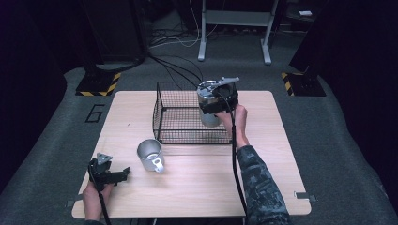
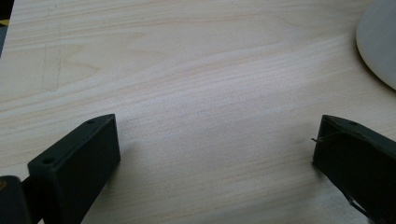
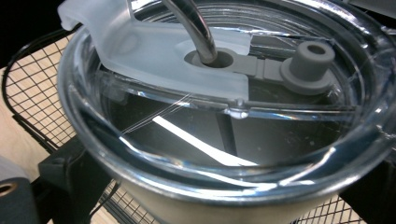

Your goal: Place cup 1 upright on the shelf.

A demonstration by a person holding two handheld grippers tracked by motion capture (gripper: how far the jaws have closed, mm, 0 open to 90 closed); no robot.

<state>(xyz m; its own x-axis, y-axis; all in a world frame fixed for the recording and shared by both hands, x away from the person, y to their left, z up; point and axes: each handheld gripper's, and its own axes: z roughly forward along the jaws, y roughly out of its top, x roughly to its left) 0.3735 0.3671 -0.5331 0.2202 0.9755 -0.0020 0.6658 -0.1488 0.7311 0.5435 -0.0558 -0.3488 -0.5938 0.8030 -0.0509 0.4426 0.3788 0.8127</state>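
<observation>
Steel-walled, clear-lidded tumbler (image 1: pixel 209 105) with a metal straw looks rigid, smooth and slippery; the right gripper (image 1: pixel 217 104) clamps its body over the black wire basket (image 1: pixel 169 115), while the left gripper (image 1: pixel 109 176) rests released.

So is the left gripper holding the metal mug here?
No. The left gripper rests open on the table, apart from the metal mug, with bare wood between its jaws.

The table (image 1: pixel 197 187) is pale, matt wood grain. The basket (image 1: pixel 178 112) is thin black wire mesh. The mug (image 1: pixel 150 154) looks brushed metal; the tumbler's lid (image 3: pixel 224 93) is glossy clear plastic.
</observation>
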